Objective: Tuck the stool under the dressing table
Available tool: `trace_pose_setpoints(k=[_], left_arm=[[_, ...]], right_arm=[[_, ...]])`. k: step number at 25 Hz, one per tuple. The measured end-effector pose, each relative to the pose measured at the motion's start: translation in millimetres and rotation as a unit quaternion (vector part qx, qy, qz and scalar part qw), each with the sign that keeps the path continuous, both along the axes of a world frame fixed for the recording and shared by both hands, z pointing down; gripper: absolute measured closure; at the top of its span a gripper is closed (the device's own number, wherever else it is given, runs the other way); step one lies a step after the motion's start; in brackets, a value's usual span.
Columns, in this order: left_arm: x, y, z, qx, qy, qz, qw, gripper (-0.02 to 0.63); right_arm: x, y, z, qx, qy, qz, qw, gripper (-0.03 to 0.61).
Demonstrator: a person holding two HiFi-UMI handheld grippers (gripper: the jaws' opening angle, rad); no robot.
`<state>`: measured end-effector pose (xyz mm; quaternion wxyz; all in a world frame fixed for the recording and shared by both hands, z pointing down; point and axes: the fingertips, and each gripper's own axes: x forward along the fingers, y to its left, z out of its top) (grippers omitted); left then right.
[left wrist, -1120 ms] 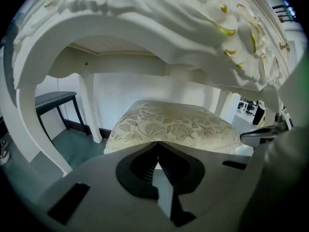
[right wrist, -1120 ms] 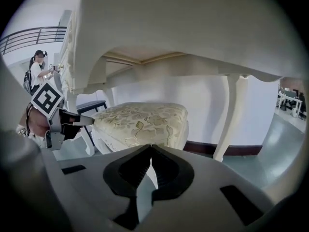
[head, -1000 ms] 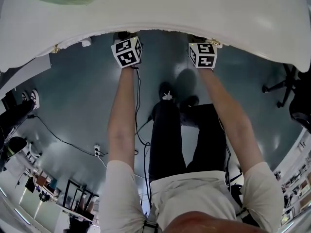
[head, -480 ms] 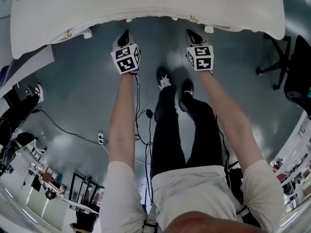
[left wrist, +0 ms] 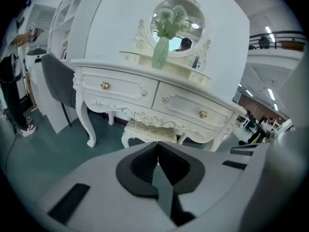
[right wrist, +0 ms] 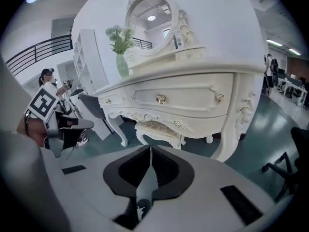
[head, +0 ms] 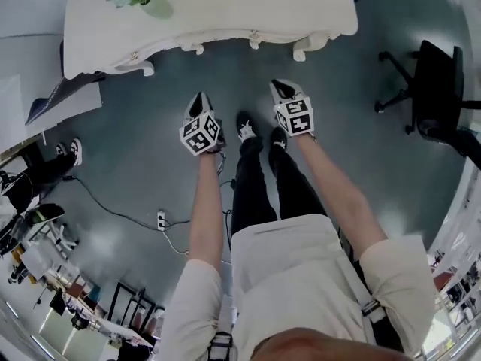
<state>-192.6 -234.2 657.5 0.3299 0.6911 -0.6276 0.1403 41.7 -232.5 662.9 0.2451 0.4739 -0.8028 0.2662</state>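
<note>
My left gripper (left wrist: 157,151) has its two jaws pressed together with nothing in them. My right gripper (right wrist: 150,153) is the same, closed tight on nothing. In the head view both grippers hang in the air over the dark floor (head: 135,149), well back from the furniture. Past the jaw tips is the stool (left wrist: 149,129). I can only see part of it. The gripper body covers its lower legs, and its back is lost in the shadow under the dressing table (left wrist: 145,93). In the head view the table top hides the seat, so I can't make it out there. The stool is small and white, with a pale, patterned cushion on top and curvy legs. It sits under the middle of the table, between the table's legs, with its front edge near the table's front. The table is white with gold knobs (left wrist: 104,85). On top, farther back, stand a green vase (left wrist: 161,52) of flowers and a round mirror (left wrist: 181,21).
</note>
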Motion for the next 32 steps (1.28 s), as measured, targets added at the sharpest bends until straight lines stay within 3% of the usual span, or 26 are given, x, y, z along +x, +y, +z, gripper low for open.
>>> trace_pose_setpoints(k=[4, 8, 14, 17, 20, 29, 32], left_arm=[[11.9, 66.9, -53.0, -0.006, 0.016, -0.016, 0.9997, 0.598], [26.0, 105.1, -90.0, -0.009, -0.010, -0.007, 0.9999, 0.598], [47.9, 150.8, -124.4, -0.024, -0.041, 0.049, 0.9977, 0.597], [42.7, 161.1, -147.0, -0.013, -0.011, 0.018, 0.9997, 0.598], [44.6, 166.6, -169.6, 0.002, 0.021, 0.019, 0.9996, 0.598], [35.1, 156.9, -202.0, 0.040, -0.041, 0.066, 0.9962, 0.598], [32.2, 159.2, -201.0, 0.037, -0.063, 0.068, 0.9950, 0.598]], right_arm=[[2.0, 56.9, -41.2, -0.027, -0.030, 0.033, 0.999, 0.531], [-8.9, 96.5, -72.7, -0.037, -0.049, 0.019, 0.998, 0.531], [-21.8, 120.3, -115.8, -0.049, -0.098, 0.015, 0.994, 0.531], [-32.8, 130.1, -139.9, -0.064, -0.162, -0.003, 0.985, 0.531], [-32.5, 138.3, -164.7, -0.062, -0.211, -0.010, 0.975, 0.531], [-10.7, 132.1, -187.5, -0.026, -0.174, -0.034, 0.984, 0.532], [-9.8, 134.8, -185.2, -0.024, -0.155, -0.044, 0.987, 0.532]])
